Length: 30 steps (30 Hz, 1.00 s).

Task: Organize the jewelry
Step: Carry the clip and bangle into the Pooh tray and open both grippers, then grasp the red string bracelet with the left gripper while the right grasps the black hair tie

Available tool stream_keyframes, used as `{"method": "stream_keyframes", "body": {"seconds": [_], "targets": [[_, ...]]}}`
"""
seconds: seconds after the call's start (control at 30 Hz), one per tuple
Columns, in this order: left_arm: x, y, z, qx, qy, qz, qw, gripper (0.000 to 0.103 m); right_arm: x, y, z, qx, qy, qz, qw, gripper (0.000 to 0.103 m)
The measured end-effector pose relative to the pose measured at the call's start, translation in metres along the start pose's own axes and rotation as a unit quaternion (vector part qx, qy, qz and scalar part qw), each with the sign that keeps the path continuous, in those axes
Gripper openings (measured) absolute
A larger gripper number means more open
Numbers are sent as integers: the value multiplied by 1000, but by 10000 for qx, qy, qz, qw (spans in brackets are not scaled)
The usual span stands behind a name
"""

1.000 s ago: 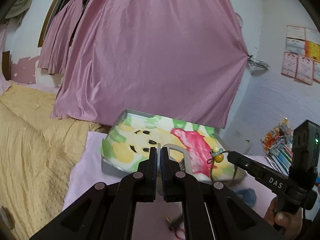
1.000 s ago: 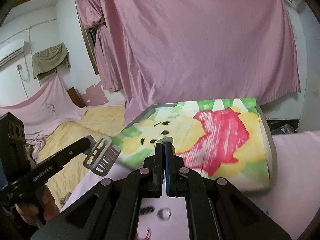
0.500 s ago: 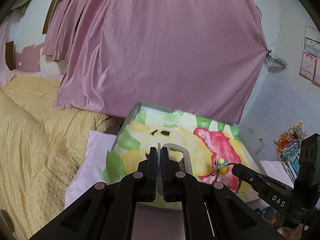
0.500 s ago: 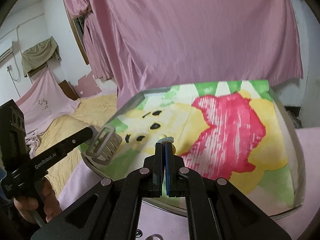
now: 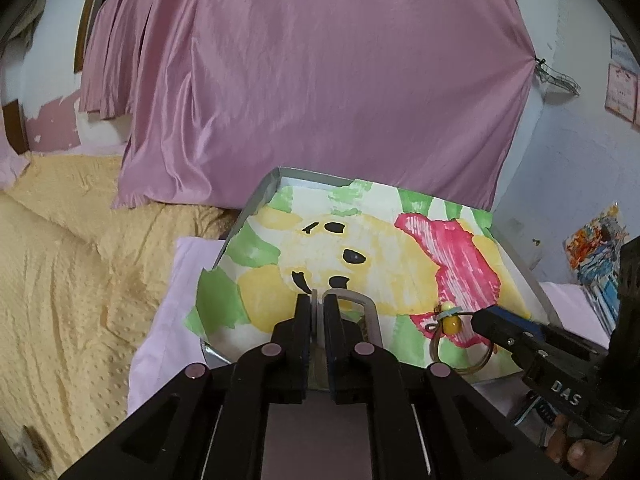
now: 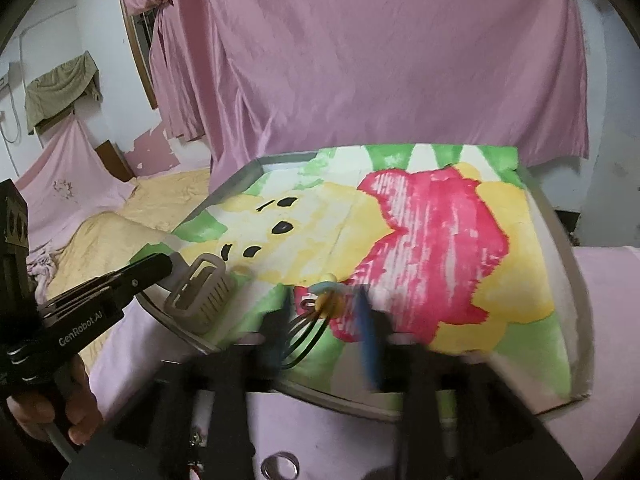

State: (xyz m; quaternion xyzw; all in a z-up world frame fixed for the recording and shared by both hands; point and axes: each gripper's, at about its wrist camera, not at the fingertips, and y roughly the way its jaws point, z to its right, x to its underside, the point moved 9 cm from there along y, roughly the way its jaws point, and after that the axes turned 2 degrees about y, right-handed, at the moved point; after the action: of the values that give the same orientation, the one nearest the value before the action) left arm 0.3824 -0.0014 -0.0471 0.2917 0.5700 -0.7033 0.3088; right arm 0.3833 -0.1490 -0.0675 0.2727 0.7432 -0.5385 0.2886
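Since 0.5 s ago the right gripper (image 6: 326,320) has spread its jaws, apparently (blurred) dropping the beaded bracelet (image 6: 320,312) near the tray (image 6: 560,240) front edge. Left gripper (image 5: 317,312) stays pinched on the grey clip (image 5: 352,308), awaiting placement alongside.

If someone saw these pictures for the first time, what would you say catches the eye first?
First, the bright painted cloth, yellow, pink and green, lining the metal tray mid-scene, before the pink curtain. Next, the left gripper, jaws shut on a grey hair clip over the tray's left edge. Beside it, a beaded bracelet hangs between the right gripper's blurred, apparently parted jaws.
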Motion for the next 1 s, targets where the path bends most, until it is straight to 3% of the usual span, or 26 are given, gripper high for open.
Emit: {"method": "stream_keyframes", "body": {"seconds": [0.03,0.23,0.3,0.33,0.4,0.43,0.47,0.53,0.67,0.7,0.77,0.87,1.0], "targets": [[1,-2,1,-11,19,10,10000,9,0,-4,0,28,-27,65,10000,50],[8,-17,0,-69,-1,103,9999,11,1,-38,8,212,-82,462,9987,51],[11,-25,1,-61,20,159,9999,13,2,-51,12,223,-52,612,9979,61],[12,-28,2,-60,28,183,9998,17,3,-57,13,231,-50,679,9974,71],[14,-34,3,-44,9,236,9997,28,4,-70,14,253,-98,841,9961,75],[15,-38,2,-30,-31,289,9996,42,5,-75,13,268,-134,890,9956,75],[16,-42,2,-22,-69,352,9994,63,6,-81,13,293,-179,950,9949,76],[15,-54,0,-38,-160,613,9980,76,9,-91,13,333,-224,1056,9936,76],[17,-74,5,16,-118,829,9965,77,16,-118,13,313,-257,1397,9894,87],[19,-79,7,0,-99,874,9961,79,18,-125,13,300,-261,1512,9877,88],[24,-91,10,10,-48,977,9952,93,23,-139,12,300,-303,1690,9847,91],[31,-110,15,36,10,1227,9924,101,33,-159,13,357,-352,1923,9801,93],[43,-127,20,82,-82,1397,9901,102,48,-187,18,469,-374,2307,9712,98]]}}
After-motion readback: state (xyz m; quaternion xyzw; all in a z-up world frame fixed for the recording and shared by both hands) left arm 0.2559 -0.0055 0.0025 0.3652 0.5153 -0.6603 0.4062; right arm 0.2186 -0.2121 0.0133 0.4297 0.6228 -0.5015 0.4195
